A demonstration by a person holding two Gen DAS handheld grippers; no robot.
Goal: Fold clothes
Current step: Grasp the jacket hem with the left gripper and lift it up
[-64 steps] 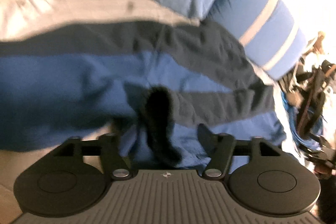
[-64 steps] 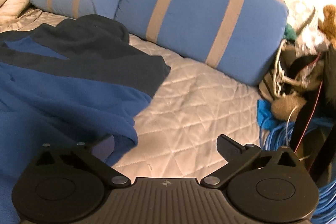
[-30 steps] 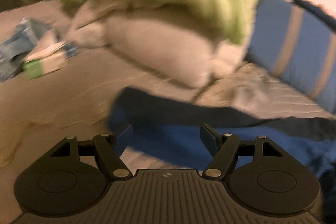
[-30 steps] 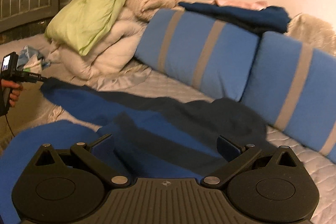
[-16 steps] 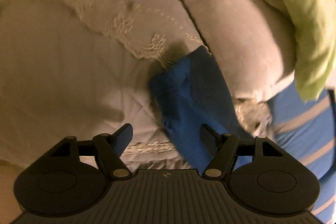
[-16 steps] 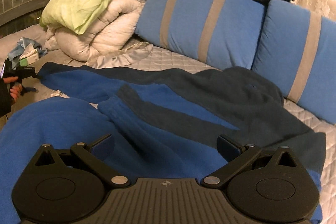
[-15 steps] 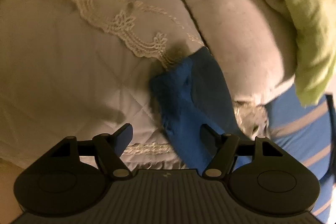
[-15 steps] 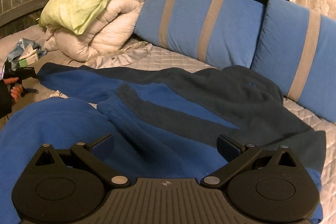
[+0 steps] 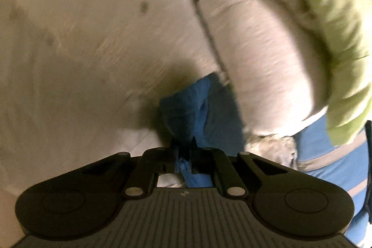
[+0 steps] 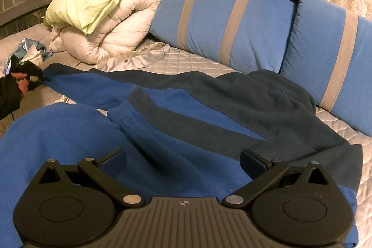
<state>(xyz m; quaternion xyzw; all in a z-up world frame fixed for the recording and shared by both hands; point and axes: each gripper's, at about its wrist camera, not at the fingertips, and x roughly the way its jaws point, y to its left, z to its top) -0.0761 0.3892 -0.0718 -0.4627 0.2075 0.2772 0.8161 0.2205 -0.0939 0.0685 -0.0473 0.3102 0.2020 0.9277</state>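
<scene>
The bed point(image 10: 200, 59) carries a blue fleece jacket point(image 10: 186, 122) spread across its middle below two striped pillows point(image 10: 232, 22), one sleeve reaching toward the far left edge beside a heap of quilts point(image 10: 111, 22). The fleece looks soft, light and limp, likely to sag and slide on the quilted cover, so cuffs and hem corners seem the best holds. The left gripper point(image 9: 183, 155) is pinched on the sleeve cuff point(image 9: 186, 106), the right gripper point(image 10: 183, 159) hangs spread above the body; the left view is blurred, and the jacket's near hem is cut off.
</scene>
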